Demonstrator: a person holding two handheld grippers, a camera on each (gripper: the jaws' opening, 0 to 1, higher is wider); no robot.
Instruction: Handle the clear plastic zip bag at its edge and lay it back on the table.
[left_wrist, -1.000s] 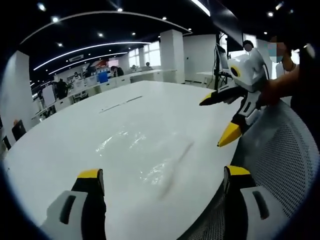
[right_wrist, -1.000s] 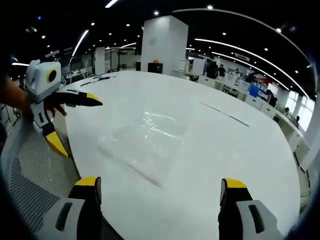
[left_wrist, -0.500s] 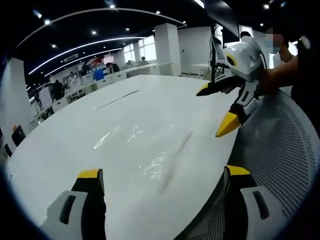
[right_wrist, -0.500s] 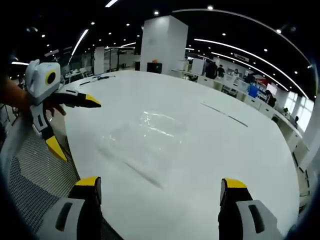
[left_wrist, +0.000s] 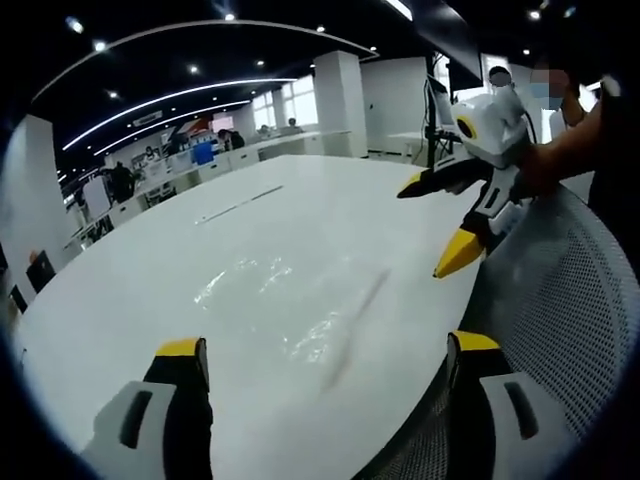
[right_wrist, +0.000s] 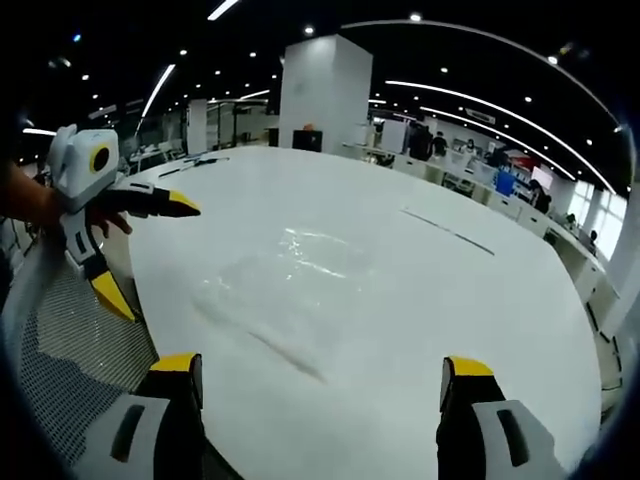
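The clear plastic zip bag (left_wrist: 275, 300) lies flat on the white table (left_wrist: 150, 250), ahead of my left gripper (left_wrist: 325, 350), whose jaws stand wide apart with nothing between them. The bag's dark zip edge runs along its near right side. In the right gripper view the same bag (right_wrist: 285, 275) rests on the table ahead of my right gripper (right_wrist: 320, 370), also open and empty. Each gripper appears in the other's view, held by a hand above the table's edge: the right gripper (left_wrist: 445, 225) with jaws spread, and the left gripper (right_wrist: 150, 250) likewise spread.
A grey mesh chair back (left_wrist: 560, 320) stands beside the table's near edge, also at the lower left in the right gripper view (right_wrist: 70, 350). A dark seam line (right_wrist: 445, 228) crosses the far table. A white pillar (right_wrist: 320, 95) and office desks lie beyond.
Both views have shifted only slightly with the hands. The bag lies in the same place and both grippers stay open.
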